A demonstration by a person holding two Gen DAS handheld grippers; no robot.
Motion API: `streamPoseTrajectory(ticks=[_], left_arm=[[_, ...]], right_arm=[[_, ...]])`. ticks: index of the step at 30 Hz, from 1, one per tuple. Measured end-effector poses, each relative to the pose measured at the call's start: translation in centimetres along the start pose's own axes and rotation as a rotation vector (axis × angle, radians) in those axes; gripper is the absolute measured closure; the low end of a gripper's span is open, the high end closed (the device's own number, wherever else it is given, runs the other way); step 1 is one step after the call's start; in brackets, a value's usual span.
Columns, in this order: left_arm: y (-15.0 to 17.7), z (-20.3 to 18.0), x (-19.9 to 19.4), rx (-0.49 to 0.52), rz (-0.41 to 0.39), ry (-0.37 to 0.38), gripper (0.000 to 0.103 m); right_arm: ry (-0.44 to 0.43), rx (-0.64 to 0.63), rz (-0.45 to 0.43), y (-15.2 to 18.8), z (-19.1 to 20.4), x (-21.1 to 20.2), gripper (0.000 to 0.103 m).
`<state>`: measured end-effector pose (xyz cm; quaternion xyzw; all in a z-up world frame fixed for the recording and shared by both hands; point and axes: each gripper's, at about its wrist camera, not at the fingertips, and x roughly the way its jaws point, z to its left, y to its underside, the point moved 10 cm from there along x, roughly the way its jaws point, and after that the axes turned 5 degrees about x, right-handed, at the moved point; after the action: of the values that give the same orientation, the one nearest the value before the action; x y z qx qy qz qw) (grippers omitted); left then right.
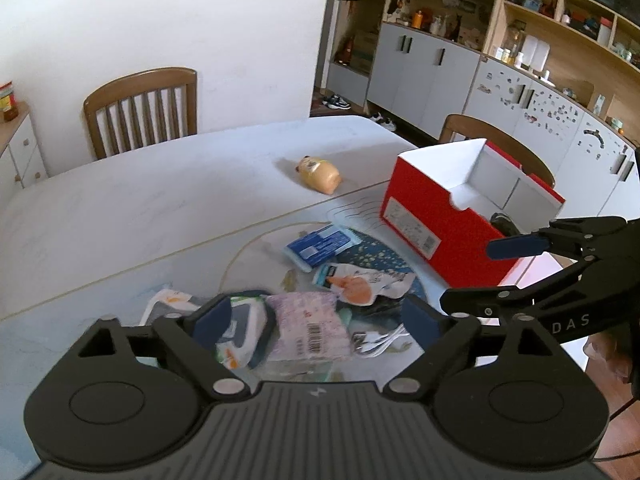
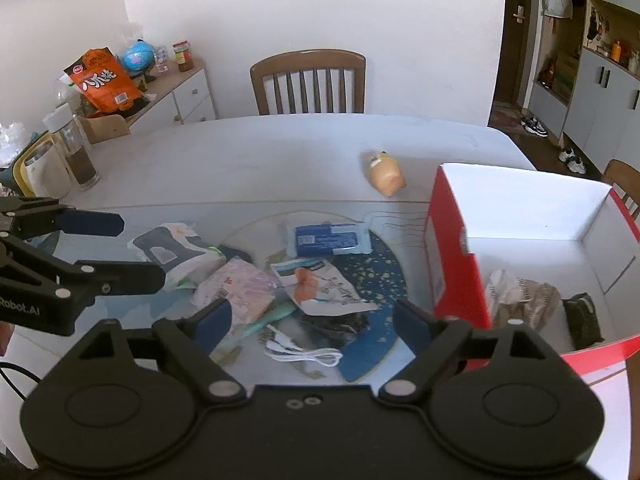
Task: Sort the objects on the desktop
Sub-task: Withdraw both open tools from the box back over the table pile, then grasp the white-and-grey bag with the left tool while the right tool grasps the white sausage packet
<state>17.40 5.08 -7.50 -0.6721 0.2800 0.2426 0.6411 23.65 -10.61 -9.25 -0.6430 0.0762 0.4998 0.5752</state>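
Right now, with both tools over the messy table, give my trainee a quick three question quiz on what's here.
1. True or false: the red cardboard box is empty.
2. Which lies nearest the right tool: A, the coiled white cable; B, the yellow pig-shaped toy; C, the blue flat packet?
3. Fill in: the left tool hangs over a pink packet with its jaws ____.

Key: 1 false, wrapped items lie inside; 2 A; 3 open.
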Motion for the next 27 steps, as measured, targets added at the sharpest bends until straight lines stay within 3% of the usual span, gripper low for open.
streamPoseTrajectory(ticks=[7, 14, 27], left_arm=[[2.3, 2.0, 0.5, -0.035, 0.018, -0.004, 0.0], [4.5, 4.4, 1.5, -0.062, 0.044, -0.033, 0.0], [3.5, 8.6, 4.4, -0.022, 0.043, -0.081, 0.0]], right_arm=[[0.002, -0.005, 0.006, 0.6, 1.4, 1.5, 0.012], [0.019, -0.002, 0.025, 1.4, 1.8, 3.3, 0.011], [0.065, 0.005, 0.036, 0.4, 0.5, 6.1, 0.011]])
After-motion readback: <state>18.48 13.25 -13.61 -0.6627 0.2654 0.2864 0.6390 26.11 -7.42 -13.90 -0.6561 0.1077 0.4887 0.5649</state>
